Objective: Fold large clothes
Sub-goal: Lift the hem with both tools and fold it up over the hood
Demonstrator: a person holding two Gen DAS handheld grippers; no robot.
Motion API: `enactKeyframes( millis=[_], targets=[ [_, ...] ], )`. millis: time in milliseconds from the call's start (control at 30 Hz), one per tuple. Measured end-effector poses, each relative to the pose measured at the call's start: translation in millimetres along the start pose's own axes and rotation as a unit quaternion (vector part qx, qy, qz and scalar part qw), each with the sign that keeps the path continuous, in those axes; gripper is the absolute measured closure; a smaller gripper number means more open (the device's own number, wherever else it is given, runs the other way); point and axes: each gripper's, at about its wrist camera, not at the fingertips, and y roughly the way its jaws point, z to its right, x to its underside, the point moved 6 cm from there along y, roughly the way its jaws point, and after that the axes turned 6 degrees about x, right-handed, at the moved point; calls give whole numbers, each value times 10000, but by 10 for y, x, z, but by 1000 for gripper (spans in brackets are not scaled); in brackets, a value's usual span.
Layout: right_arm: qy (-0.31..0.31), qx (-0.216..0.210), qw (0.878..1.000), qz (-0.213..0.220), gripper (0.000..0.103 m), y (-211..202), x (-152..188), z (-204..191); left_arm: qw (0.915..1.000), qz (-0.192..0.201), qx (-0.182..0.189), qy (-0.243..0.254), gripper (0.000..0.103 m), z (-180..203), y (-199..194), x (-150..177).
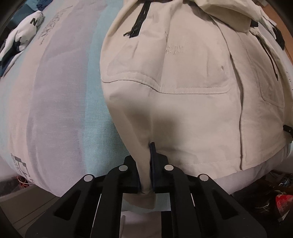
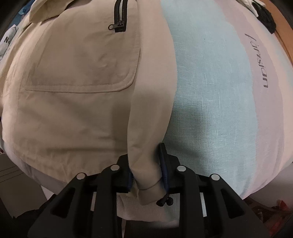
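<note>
A large beige jacket (image 1: 183, 73) with black zippers and patch pockets lies spread on a striped sheet (image 1: 60, 91). My left gripper (image 1: 145, 168) is shut on a pinch of the jacket's hem at its left corner. In the right wrist view the same jacket (image 2: 73, 82) fills the left half. My right gripper (image 2: 147, 172) is shut on the hem's right corner, where a black drawcord toggle (image 2: 164, 200) hangs out below the fingers. Both pinched corners are lifted slightly off the sheet.
The pastel blue, pink and lilac sheet (image 2: 219, 91) with grey lettering covers the bed. A white and navy garment (image 1: 20, 36) lies at the far left. A black item (image 2: 265, 16) lies at the far right. Clutter shows on the floor (image 1: 274, 197) below the bed's edge.
</note>
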Motion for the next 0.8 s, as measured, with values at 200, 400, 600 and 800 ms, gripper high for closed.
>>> enactKeyframes(
  millis=[200, 400, 600, 800],
  targets=[
    [141, -357, 9992, -89, 92, -198, -12, 64, 9997, 94, -157, 150, 99, 105, -272, -63],
    [77, -569, 9982, -145, 93, -565, -87, 97, 9986, 177, -262, 419, 99, 308, -569, -132],
    [-28, -849, 9962, -192, 93, -925, -201, 109, 9979, 215, -231, 558, 99, 270, -925, -204],
    [-196, -1087, 9936, -234, 93, -1104, -364, 196, 9967, 194, -418, 662, 99, 185, -1146, -387]
  ],
)
